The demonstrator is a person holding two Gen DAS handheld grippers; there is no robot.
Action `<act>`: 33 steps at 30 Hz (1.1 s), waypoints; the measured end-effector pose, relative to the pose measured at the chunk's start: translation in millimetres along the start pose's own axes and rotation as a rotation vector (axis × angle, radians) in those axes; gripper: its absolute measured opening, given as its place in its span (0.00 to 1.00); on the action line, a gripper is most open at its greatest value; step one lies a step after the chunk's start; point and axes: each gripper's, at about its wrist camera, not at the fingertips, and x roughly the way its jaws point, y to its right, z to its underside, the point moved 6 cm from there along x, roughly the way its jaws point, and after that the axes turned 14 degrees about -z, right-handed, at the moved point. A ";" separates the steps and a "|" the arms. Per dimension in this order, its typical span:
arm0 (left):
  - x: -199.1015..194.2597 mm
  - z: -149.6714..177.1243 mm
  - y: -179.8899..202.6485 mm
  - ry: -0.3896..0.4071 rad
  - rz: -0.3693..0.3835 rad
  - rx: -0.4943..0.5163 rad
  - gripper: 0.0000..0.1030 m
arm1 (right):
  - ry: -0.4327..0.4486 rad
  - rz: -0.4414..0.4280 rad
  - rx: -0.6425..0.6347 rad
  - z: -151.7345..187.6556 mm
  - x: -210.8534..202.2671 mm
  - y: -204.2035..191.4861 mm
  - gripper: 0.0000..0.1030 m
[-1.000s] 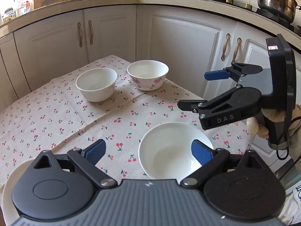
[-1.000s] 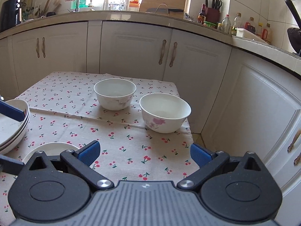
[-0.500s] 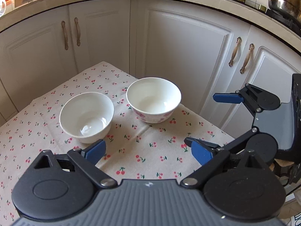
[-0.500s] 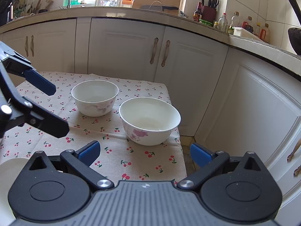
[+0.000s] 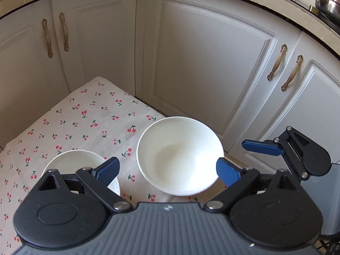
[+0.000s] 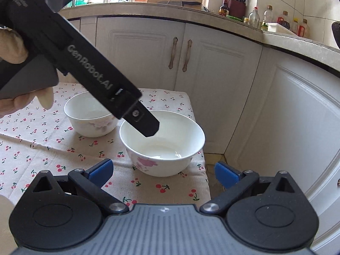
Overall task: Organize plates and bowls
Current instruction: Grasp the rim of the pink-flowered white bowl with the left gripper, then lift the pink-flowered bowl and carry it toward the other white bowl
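Two white bowls with pink flowers stand on the cherry-print tablecloth. The near bowl sits at the table's right corner. The far bowl stands just left of it. My left gripper is open and hovers above the near bowl, its body reaching over that bowl in the right wrist view. My right gripper is open and empty, just in front of the near bowl; its blue fingertips show at the right of the left wrist view.
The tablecloth ends right of the near bowl, with a gap down to the floor. White cabinet doors stand close behind and to the right. Bottles and a knife holder sit on the counter.
My left gripper has moved forward and down over the near bowl, leaving the plates out of view. My right gripper has moved closer to the near bowl. Both stayed open.
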 end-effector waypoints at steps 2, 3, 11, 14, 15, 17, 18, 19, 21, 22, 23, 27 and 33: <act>9.2 -5.0 0.2 -0.014 0.011 0.002 0.94 | 0.006 -0.006 0.005 -2.8 3.5 2.0 1.00; 13.3 -7.4 1.0 -0.021 0.017 0.005 0.94 | 0.009 -0.013 0.009 -3.8 5.2 3.1 1.00; 36.4 -19.4 11.4 -0.039 0.035 0.066 0.88 | 0.013 -0.035 0.017 -4.9 18.9 9.3 0.95; 43.2 -19.9 12.1 -0.047 0.047 0.062 0.85 | 0.019 -0.036 0.010 -5.7 21.5 10.5 0.93; 45.2 -19.6 12.1 -0.050 0.048 0.061 0.85 | 0.019 -0.033 0.004 -6.0 22.5 10.5 0.93; 48.4 -19.4 11.7 -0.055 0.050 0.062 0.84 | 0.013 -0.035 -0.008 -6.2 25.0 10.1 0.92; 49.9 -19.1 11.5 -0.057 0.050 0.062 0.83 | 0.011 -0.034 -0.010 -6.4 26.2 10.1 0.92; 51.3 -18.6 11.5 -0.060 0.052 0.062 0.82 | 0.011 -0.036 -0.009 -6.8 26.9 10.5 0.92; 54.0 -17.3 11.2 -0.068 0.055 0.063 0.82 | 0.013 -0.042 -0.003 -7.7 27.5 11.3 0.91; 55.0 -16.5 11.0 -0.071 0.058 0.065 0.82 | 0.014 -0.048 -0.001 -8.1 27.4 12.0 0.90; 55.6 -15.8 11.0 -0.074 0.060 0.067 0.81 | 0.013 -0.050 -0.001 -8.3 27.9 12.1 0.90; 56.9 -14.9 11.8 -0.080 0.073 0.077 0.76 | 0.015 -0.054 0.000 -8.3 28.1 12.6 0.90; 58.3 -16.6 13.3 -0.075 0.090 0.098 0.76 | 0.014 -0.060 -0.004 -8.2 29.5 13.1 0.90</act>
